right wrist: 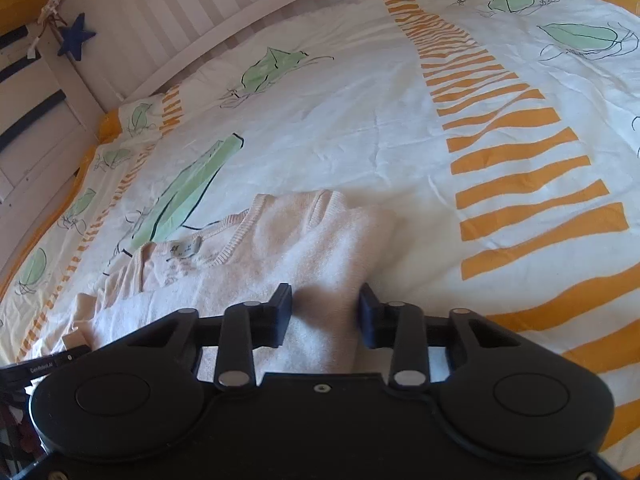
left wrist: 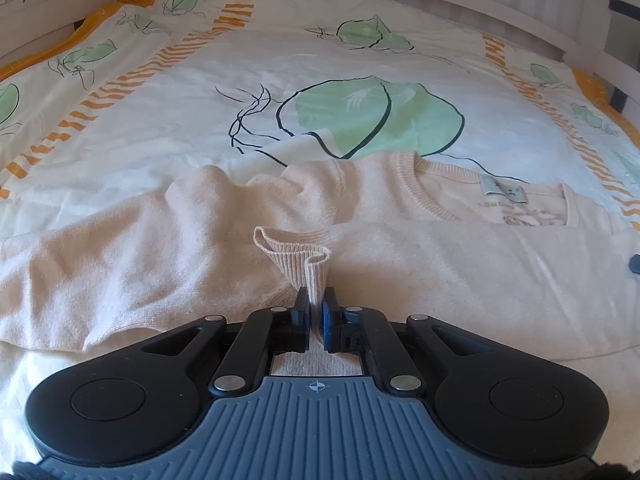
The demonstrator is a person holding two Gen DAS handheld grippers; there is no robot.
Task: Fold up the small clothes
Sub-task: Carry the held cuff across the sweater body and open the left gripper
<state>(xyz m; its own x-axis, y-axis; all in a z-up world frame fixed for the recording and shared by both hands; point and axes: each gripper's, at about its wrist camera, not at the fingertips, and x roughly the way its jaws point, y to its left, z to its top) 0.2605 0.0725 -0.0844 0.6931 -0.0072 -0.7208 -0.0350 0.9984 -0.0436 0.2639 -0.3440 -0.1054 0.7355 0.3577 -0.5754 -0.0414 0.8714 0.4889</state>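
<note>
A big white bed cover with green leaves and orange stripes (left wrist: 168,92) lay flat over the whole bed. On top of it lay a small, soft, pale peach knitted jumper (left wrist: 460,264), spread out near the front of the bed. Its round neck hole pointed away, with a little grey label (left wrist: 503,191) sewn inside. One sleeve was folded across the front of the jumper. The black and blue left gripper (left wrist: 316,306) had its jaws pressed close together, pinching the ribbed cuff of that sleeve (left wrist: 298,254), which stuck up a little. The black right gripper (right wrist: 326,314) sat over the jumper's folded side edge. Its jaws stood apart, with the soft cloth between them. A dark blue star (right wrist: 76,36) hung on the white bed rail.
</note>
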